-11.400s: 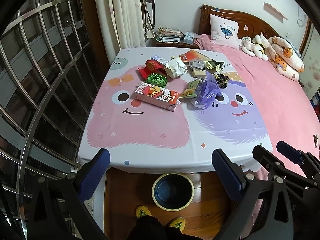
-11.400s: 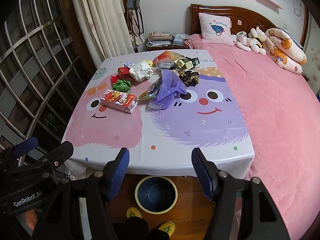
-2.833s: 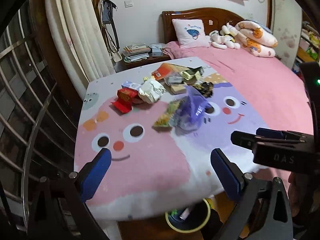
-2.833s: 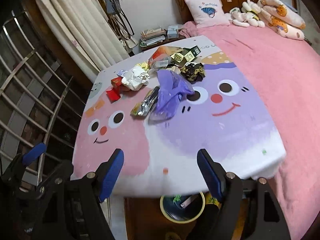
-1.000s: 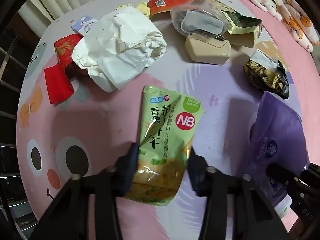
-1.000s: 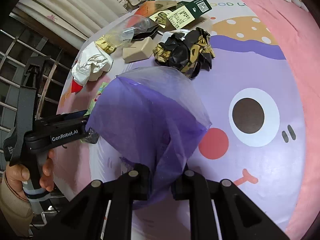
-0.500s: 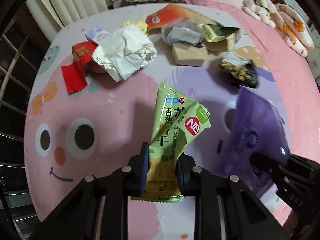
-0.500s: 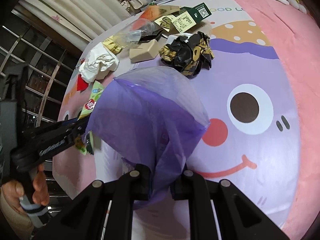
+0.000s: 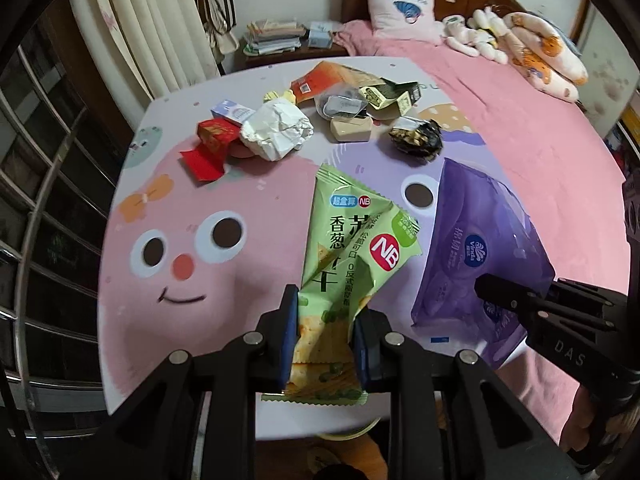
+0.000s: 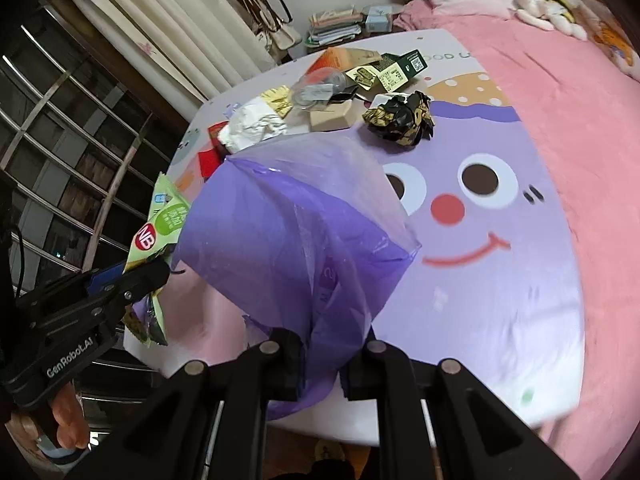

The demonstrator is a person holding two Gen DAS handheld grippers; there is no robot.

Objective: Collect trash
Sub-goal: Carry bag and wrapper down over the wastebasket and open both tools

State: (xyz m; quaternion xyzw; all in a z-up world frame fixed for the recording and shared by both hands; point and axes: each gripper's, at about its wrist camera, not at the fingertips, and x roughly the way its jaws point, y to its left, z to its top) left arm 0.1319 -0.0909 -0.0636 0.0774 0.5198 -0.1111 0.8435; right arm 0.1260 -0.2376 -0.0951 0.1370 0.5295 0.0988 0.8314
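My left gripper (image 9: 325, 334) is shut on a green snack packet (image 9: 348, 248) and holds it up above the near edge of the table; the packet also shows in the right wrist view (image 10: 160, 220). My right gripper (image 10: 322, 364) is shut on a purple plastic bag (image 10: 288, 232), lifted off the table; the bag also shows in the left wrist view (image 9: 476, 248), to the right of the packet. More trash lies at the table's far side: crumpled white paper (image 9: 276, 130), a red box (image 9: 216, 134), a black and gold wrapper (image 9: 418, 140).
The table wears a pink and purple cartoon-face cloth (image 9: 172, 216). A tan box (image 9: 352, 129), a clear bag (image 9: 340, 104) and orange and green cartons (image 9: 332, 78) lie at the far edge. A pink bed (image 9: 540, 128) is to the right, a metal window grille (image 9: 36, 184) to the left. A bin rim (image 9: 352, 434) peeks below the table edge.
Both grippers have pulled back and up from the table, carrying the snack packet and the purple bag toward the near edge. The rest of the trash has not moved.
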